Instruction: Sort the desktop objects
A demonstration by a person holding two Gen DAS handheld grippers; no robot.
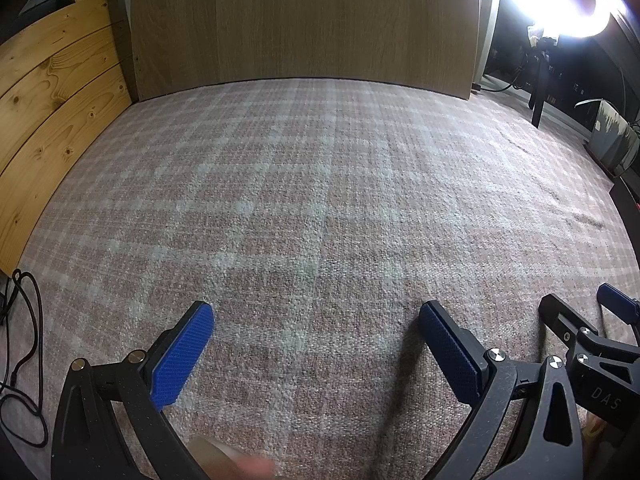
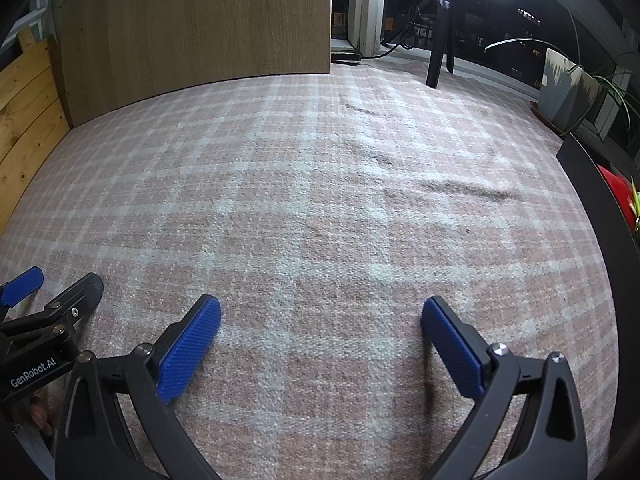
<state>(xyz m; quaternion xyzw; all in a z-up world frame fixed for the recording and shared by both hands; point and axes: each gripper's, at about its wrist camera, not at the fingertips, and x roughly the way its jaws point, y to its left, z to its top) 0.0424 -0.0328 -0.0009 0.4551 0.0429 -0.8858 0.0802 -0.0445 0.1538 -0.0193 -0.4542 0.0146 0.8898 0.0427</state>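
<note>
My left gripper (image 1: 316, 316) is open and empty, low over a pink and white plaid cloth (image 1: 320, 208). My right gripper (image 2: 320, 312) is open and empty over the same cloth (image 2: 320, 200). Each shows in the other's view: the right gripper (image 1: 580, 308) at the lower right of the left wrist view, the left gripper (image 2: 52, 284) at the lower left of the right wrist view. No loose desktop object lies on the cloth ahead. A black container's rim (image 2: 592, 208) at the right edge holds something red (image 2: 618, 196).
A wood panel (image 1: 304, 24) stands at the back and pine boards (image 1: 52, 112) at the left. A black cable (image 1: 24, 340) lies at the left edge. A lamp on a black tripod (image 2: 438, 56) and a potted plant (image 2: 568, 88) stand at the back right.
</note>
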